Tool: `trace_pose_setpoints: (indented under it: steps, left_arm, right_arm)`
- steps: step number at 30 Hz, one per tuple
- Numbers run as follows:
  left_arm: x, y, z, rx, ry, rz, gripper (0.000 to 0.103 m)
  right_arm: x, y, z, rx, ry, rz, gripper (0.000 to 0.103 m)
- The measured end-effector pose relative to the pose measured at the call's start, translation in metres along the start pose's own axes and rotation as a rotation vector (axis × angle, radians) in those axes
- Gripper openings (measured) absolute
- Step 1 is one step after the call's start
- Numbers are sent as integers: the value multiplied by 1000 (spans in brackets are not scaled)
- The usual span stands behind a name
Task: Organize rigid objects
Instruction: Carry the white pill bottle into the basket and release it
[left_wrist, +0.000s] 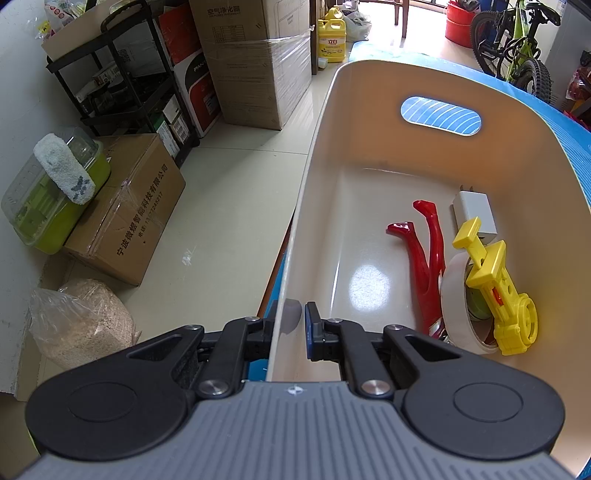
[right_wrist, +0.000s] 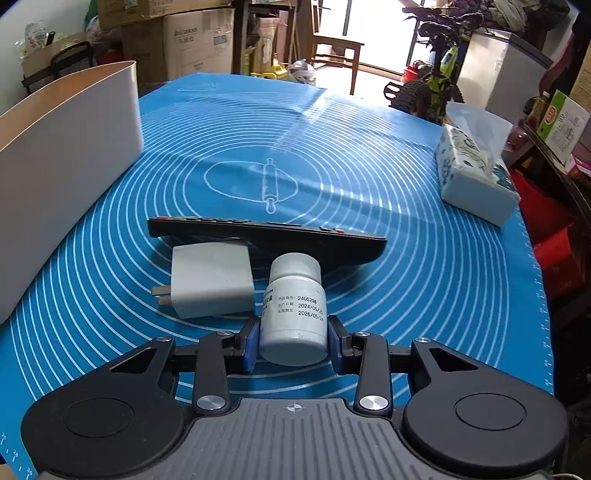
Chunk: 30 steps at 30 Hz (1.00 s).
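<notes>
My left gripper (left_wrist: 290, 325) is shut on the near wall of a cream plastic bin (left_wrist: 314, 184), one finger outside and one inside. In the bin lie a red figure (left_wrist: 428, 258), a white charger (left_wrist: 474, 214), a tape roll (left_wrist: 456, 306) and a yellow toy (left_wrist: 495, 288). My right gripper (right_wrist: 293, 341) is shut on a white pill bottle (right_wrist: 293, 310) that lies on the blue mat (right_wrist: 406, 258). Beside it are a white charger (right_wrist: 212, 280) and a black remote (right_wrist: 266, 236). The bin's outer wall (right_wrist: 62, 177) stands at the left in the right wrist view.
A tissue pack (right_wrist: 472, 173) sits at the mat's right edge. Left of the table, on the floor, are cardboard boxes (left_wrist: 129, 221), a black rack (left_wrist: 122, 85) and a plastic bag (left_wrist: 81, 325). A bicycle (left_wrist: 517, 48) stands beyond the table.
</notes>
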<state>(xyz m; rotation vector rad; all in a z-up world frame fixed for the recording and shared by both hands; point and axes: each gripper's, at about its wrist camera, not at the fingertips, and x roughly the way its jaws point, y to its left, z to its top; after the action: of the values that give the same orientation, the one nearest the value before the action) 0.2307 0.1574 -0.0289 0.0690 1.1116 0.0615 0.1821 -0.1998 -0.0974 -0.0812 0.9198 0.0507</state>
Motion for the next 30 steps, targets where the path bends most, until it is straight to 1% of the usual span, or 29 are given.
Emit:
trace_pose_setpoints:
  steps: [5,10,15,20,24,30]
  left_arm:
    - [0,-1,0,0,0,-1,13]
    - [0,-1,0,-1,0,-1,13]
    - [0,-1,0,-1,0,-2,13]
    - [0,-2,0,-1,0,-2,13]
    - [1,-4,-1,-1,1,-2,13]
    - [1,-4,0,-1,0,-2,13]
  right_arm:
    - [-9,-1,1,10,-3,-19,43]
    - [-21,1,7,19,-31,-40,43]
    - [-37,3,14,39,-81,-57,43]
    - [-55,9,25,63,-159,-71,43]
    - [-70,20,43,66,-222,-56,43]
    - [-87,53,77,35,-310,13,43]
